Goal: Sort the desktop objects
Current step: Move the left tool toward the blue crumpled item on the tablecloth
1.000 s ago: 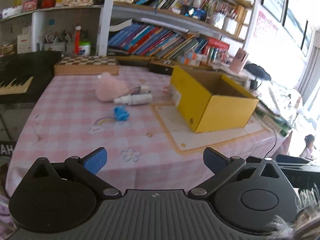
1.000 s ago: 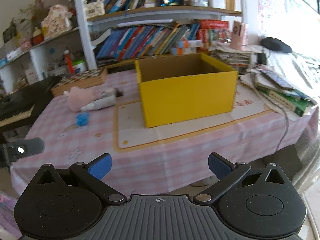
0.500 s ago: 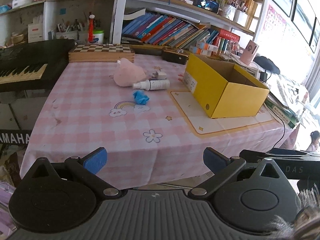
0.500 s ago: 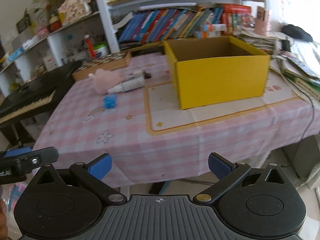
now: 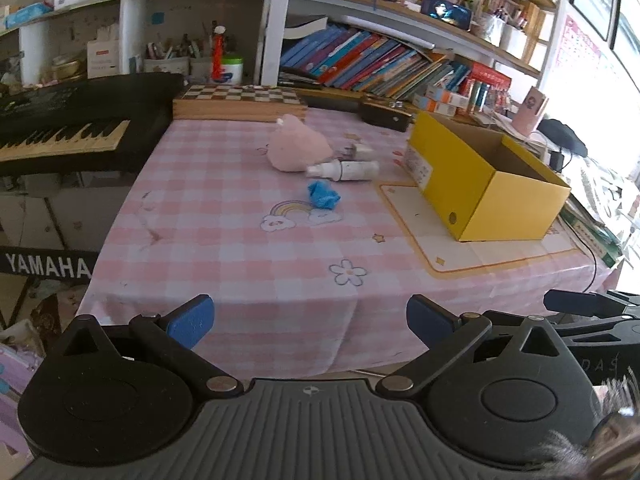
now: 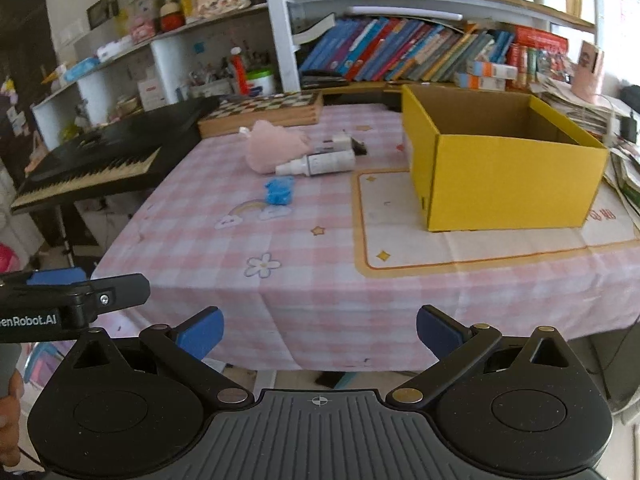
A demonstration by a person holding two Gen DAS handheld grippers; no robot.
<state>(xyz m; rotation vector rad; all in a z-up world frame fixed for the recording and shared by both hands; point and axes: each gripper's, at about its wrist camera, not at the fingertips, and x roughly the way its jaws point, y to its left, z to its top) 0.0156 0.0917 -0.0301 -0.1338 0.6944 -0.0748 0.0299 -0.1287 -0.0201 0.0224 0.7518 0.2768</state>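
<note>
I have both tools held off the near edge of the surface (image 5: 248, 248), which wears a pink checked cloth. My left hand-held gripper (image 5: 310, 320) stands wide open with nothing between its blue pads, and my right hand-held gripper (image 6: 320, 330) is spread just as wide and empty. Toward the far side lies a pink plush toy (image 5: 298, 148), with a white spray bottle (image 5: 346, 170) on its side just beside it. A small blue crumpled object (image 5: 323, 196) sits nearer me, next to a printed rainbow. The open yellow cardboard box (image 6: 500, 168) stands on a cream mat (image 6: 460, 248) to the right, well apart from them.
</note>
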